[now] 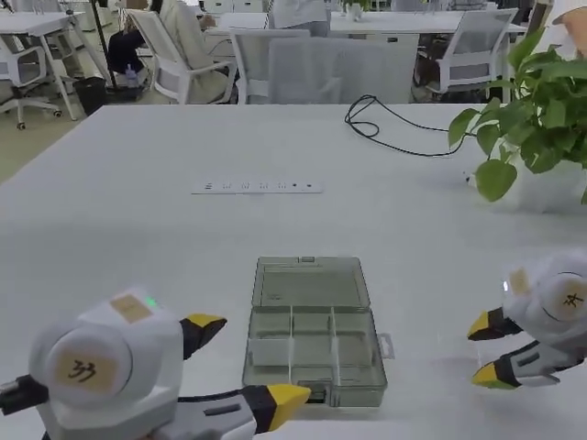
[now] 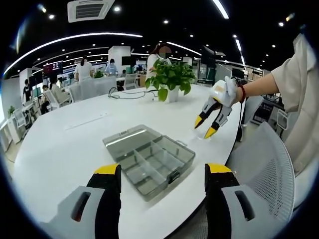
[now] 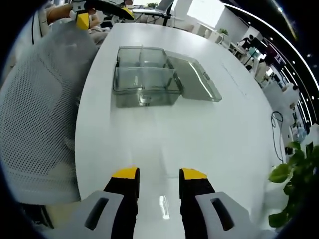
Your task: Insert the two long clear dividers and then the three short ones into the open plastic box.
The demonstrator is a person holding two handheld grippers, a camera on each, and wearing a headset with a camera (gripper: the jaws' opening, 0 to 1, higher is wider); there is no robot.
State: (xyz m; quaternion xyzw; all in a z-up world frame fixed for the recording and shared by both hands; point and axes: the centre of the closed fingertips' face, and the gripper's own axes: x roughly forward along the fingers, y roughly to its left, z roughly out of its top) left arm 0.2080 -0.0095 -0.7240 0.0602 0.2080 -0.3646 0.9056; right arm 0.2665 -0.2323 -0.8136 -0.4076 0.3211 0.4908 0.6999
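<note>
Plastic box [image 1: 312, 371] sits open on the white table [image 1: 138, 229] in the head view, its lid [image 1: 310, 282] lying flat behind it and clear dividers [image 1: 332, 335] standing inside. The left gripper [image 1: 254, 359] is at its left edge, the right gripper [image 1: 484, 349] apart on the right. Left gripper view: jaws wide apart, empty, box just ahead. Right gripper view: jaws slightly apart, empty, box farther ahead.

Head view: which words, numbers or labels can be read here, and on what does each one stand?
"33": on the round tan sticker at the back of the left tool.
Dark mark on the pale round sticker of the right tool: too blurred to read.
Small marks on the white strip lying on the table: too small to read.
</note>
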